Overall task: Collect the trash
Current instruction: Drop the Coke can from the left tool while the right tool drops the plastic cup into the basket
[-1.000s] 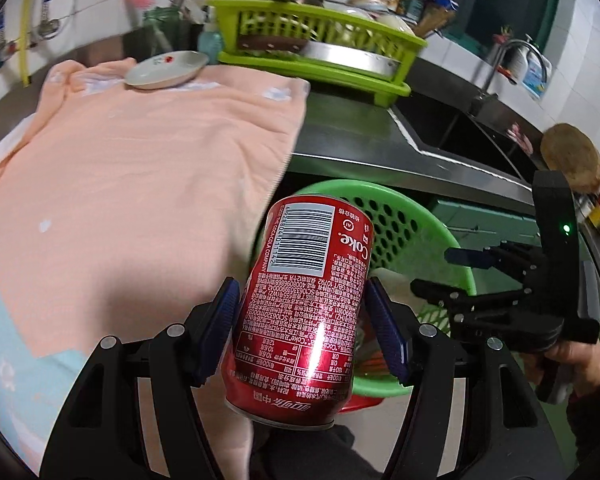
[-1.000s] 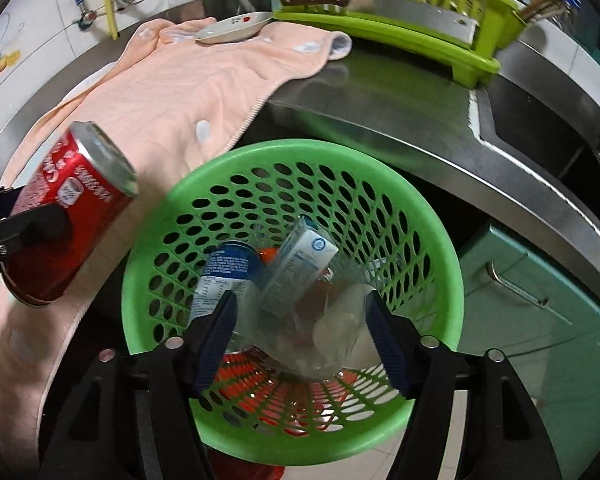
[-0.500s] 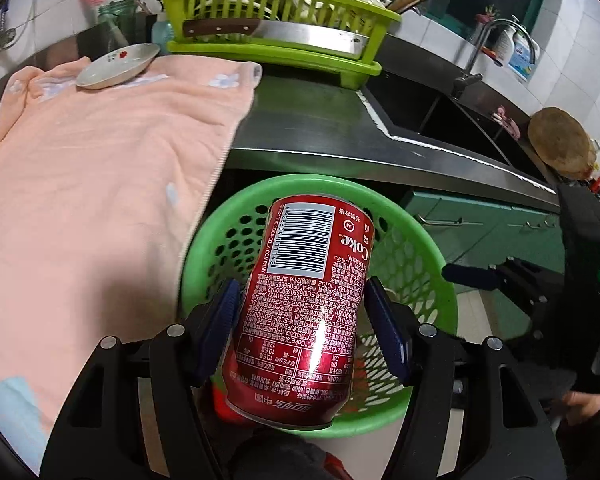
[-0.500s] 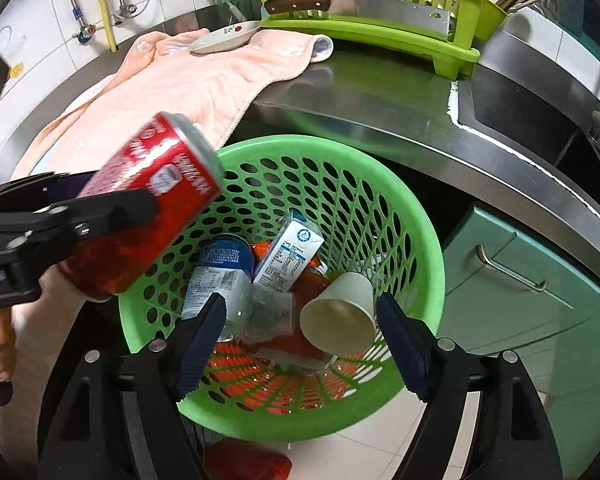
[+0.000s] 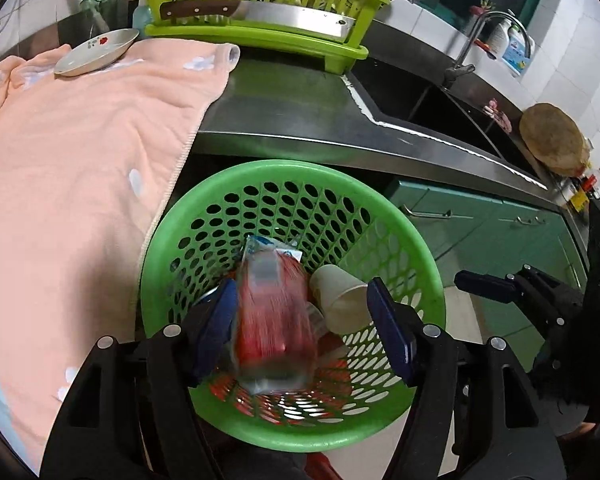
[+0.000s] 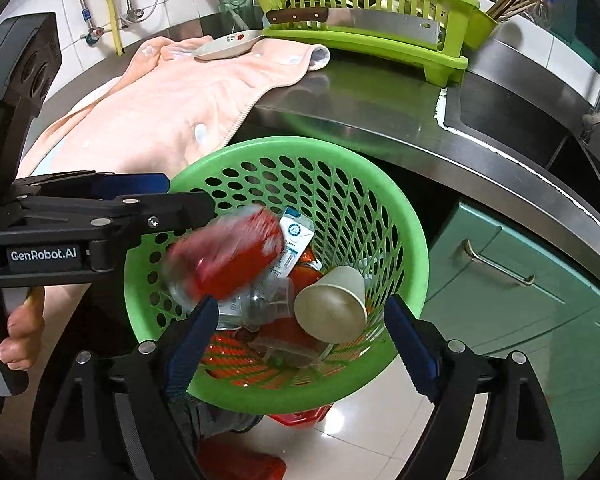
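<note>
A red Coke can (image 5: pixel 272 312) (image 6: pixel 228 256), blurred with motion, drops loose into the green perforated basket (image 5: pixel 284 168) (image 6: pixel 300 144). My left gripper (image 5: pixel 300 292) (image 6: pixel 180 192) hangs over the basket's left rim, jaws apart and no longer pressing the can. My right gripper (image 6: pixel 300 304) (image 5: pixel 472 282) is above the basket's near side; its jaws are opening and nothing is gripped between them. A paper cup (image 6: pixel 332 308), a small milk carton (image 6: pixel 296 236) and clear plastic lie inside the basket.
A peach towel (image 5: pixel 80 140) covers the steel counter (image 5: pixel 300 112), with a small plate (image 5: pixel 96 52) at its far end. A lime dish rack (image 5: pixel 260 8) holding a cleaver stands behind. Sink (image 5: pixel 420 96) and green cabinets (image 6: pixel 520 280) lie right. A red object (image 6: pixel 236 460) sits on the floor.
The left gripper carried the can from over the towel to above the basket and let it go; the can now falls. The right gripper's jaws widened, leaving the paper cup in the basket.
</note>
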